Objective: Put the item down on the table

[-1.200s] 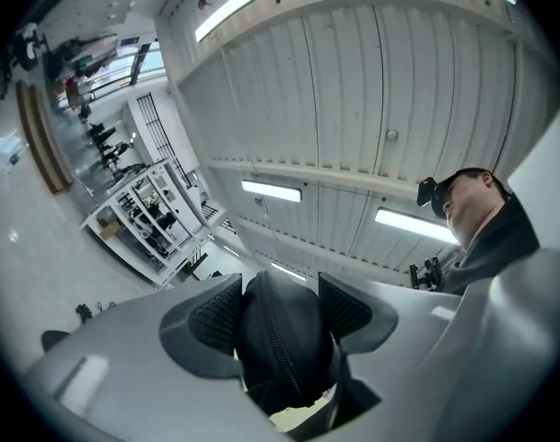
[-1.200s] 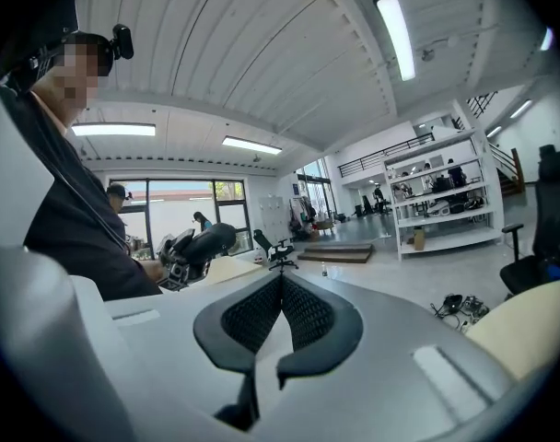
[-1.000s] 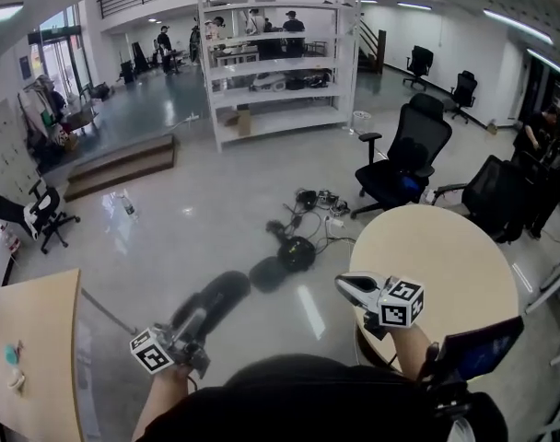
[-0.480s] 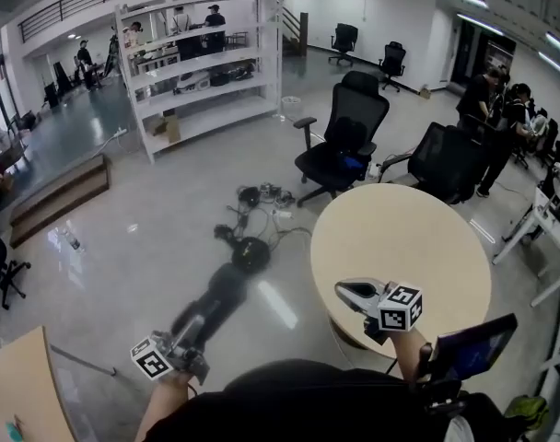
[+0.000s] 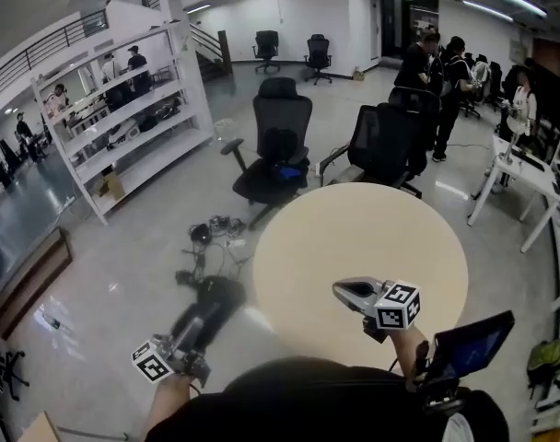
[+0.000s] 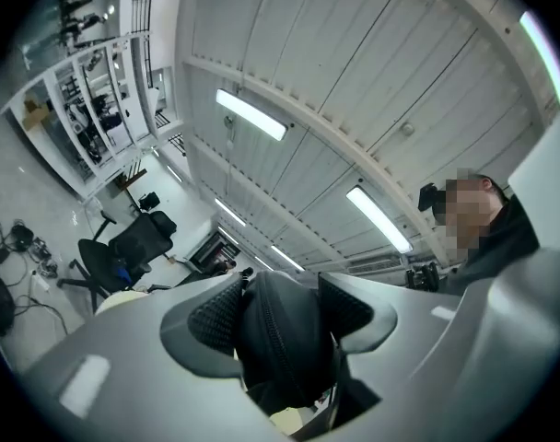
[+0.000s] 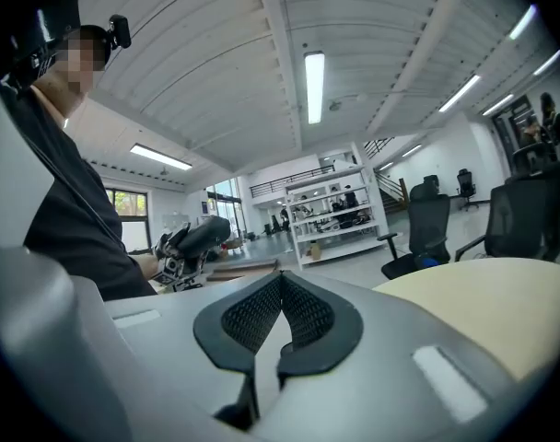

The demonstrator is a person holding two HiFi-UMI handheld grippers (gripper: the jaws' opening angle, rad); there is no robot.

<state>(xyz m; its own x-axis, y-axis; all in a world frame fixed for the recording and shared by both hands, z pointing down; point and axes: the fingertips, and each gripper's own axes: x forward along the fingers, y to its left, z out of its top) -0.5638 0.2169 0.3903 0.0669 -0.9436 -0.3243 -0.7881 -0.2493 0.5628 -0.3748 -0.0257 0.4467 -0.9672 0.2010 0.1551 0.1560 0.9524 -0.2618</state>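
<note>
A black zippered pouch (image 6: 282, 339) is clamped between the ribbed pads of my left gripper (image 6: 280, 313), which tilts upward towards the ceiling. In the head view the left gripper (image 5: 195, 328) hangs over the floor left of the round beige table (image 5: 354, 238), with the pouch (image 5: 215, 302) jutting from its jaws. My right gripper (image 5: 343, 289) hovers at the table's near edge. In the right gripper view its pads (image 7: 252, 316) meet with nothing between them, the table (image 7: 501, 302) lies to the right, and the pouch (image 7: 199, 236) shows to the left.
Two black office chairs (image 5: 275, 145) (image 5: 386, 141) stand beyond the table. Cables (image 5: 211, 233) lie on the floor to the left, before white shelving (image 5: 123, 109). People (image 5: 437, 63) stand at the back right near a white desk (image 5: 529, 168). A dark screen (image 5: 469, 348) sits by my right arm.
The whole view has swung to the right, so the round table has come from the right side to straight ahead. Both grippers keep their places in the view, with the pouch still held.
</note>
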